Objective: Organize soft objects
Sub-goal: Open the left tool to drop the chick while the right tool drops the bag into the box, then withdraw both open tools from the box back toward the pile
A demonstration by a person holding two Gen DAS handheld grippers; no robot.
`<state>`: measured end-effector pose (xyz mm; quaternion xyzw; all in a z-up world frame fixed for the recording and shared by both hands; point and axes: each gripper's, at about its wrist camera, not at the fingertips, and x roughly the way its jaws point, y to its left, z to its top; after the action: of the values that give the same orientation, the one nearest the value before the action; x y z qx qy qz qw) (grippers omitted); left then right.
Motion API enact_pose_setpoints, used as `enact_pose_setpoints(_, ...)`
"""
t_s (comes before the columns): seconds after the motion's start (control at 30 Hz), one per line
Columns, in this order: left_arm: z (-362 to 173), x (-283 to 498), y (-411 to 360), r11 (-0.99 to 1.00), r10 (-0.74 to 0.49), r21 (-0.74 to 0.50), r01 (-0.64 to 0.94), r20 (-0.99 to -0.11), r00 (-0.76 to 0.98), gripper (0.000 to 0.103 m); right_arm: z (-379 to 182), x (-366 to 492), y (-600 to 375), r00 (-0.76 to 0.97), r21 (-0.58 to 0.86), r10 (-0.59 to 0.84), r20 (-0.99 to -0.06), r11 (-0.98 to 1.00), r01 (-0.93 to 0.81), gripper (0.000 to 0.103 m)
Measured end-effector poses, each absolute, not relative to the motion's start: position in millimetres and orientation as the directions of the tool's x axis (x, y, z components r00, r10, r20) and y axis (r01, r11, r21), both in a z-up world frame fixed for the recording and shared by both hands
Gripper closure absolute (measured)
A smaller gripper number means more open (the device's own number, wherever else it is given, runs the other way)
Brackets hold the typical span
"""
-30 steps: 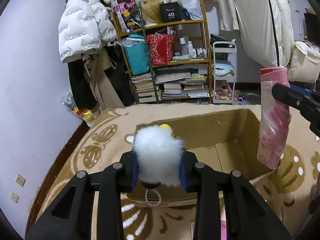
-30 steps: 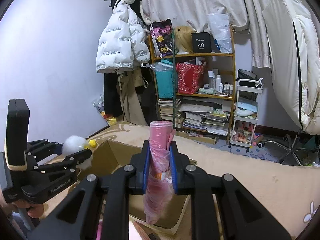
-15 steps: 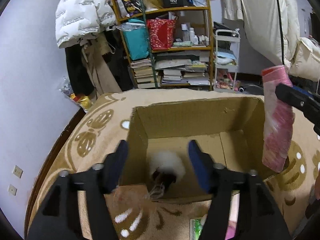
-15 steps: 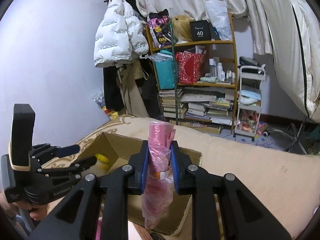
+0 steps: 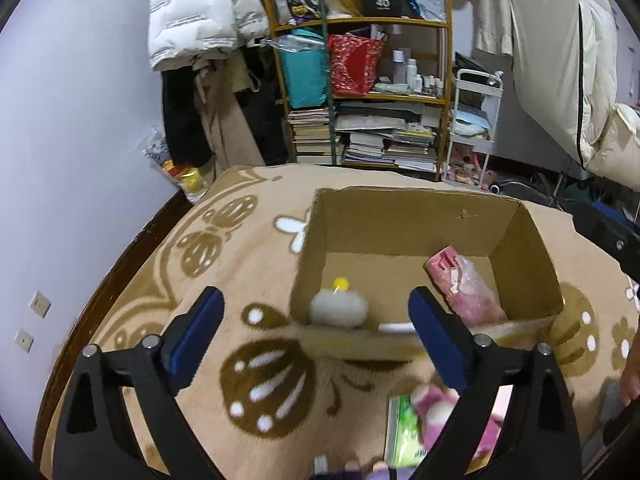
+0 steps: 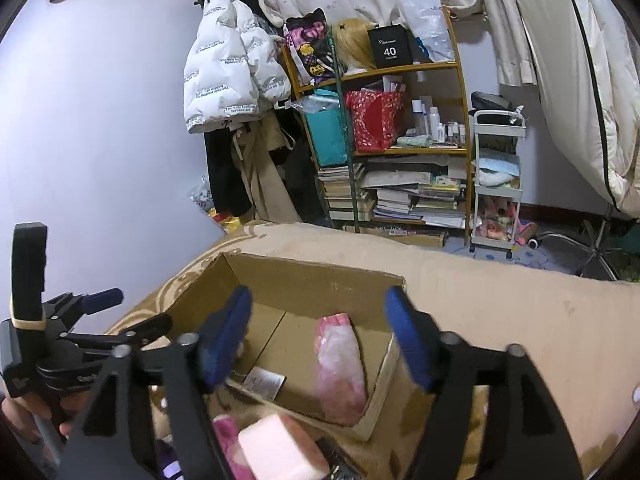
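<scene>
An open cardboard box (image 5: 404,224) stands on the tan patterned blanket (image 5: 240,248). Inside lie a white fluffy toy (image 5: 339,309) with a yellow tip at the near left and a pink plastic roll (image 5: 468,296) at the right. The roll also shows in the right wrist view (image 6: 340,360), inside the box (image 6: 312,280). My left gripper (image 5: 316,336) is open and empty, just short of the box's near wall. My right gripper (image 6: 320,340) is open and empty above the box. The left gripper (image 6: 104,320) shows at the left of the right wrist view.
In front of the box lie a green packet (image 5: 404,432), a pink plush (image 5: 436,412) and a pale pink block (image 6: 280,448). A cluttered bookshelf (image 5: 360,92), a white trolley (image 5: 472,120) and hanging coats (image 5: 200,20) stand beyond the blanket. The wall is at the left.
My left gripper let go of the white toy, which fell into the box, and drew back. My right gripper opened and the pink roll dropped into the box.
</scene>
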<state>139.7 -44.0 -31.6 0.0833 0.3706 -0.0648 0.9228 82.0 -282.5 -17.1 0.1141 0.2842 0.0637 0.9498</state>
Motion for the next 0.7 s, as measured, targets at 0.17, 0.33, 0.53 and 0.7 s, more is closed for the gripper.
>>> enact_pose_setpoints(0.17,-21,115,-32,0.981,-0.039,0.108,0.162,-0.706,0.708,0.004,-11,61,-282,0.822,0.284,0.199,-0.533,0.958,-0.047,0.003)
enact_pose_setpoints(0.33,-12,92,-34,0.973,-0.025,0.142,0.181,-0.715,0.699,0.004,-8,41,-277,0.812,0.276,0.198,-0.549,0.960,-0.047,0.001)
enact_pose_setpoints(0.53,-15,66,-33,0.970,-0.023,0.147,0.195,-0.740,0.672,0.004,-8,19,-268,0.782,0.291,0.226,-0.581,0.955,-0.060,0.001)
enact_pose_setpoints(0.7,-27,55,-30,0.970,-0.016,0.139,0.199,-0.781,0.624,0.004,-13,7,-266,0.761,0.299,0.239,-0.604,0.952,-0.062,0.001)
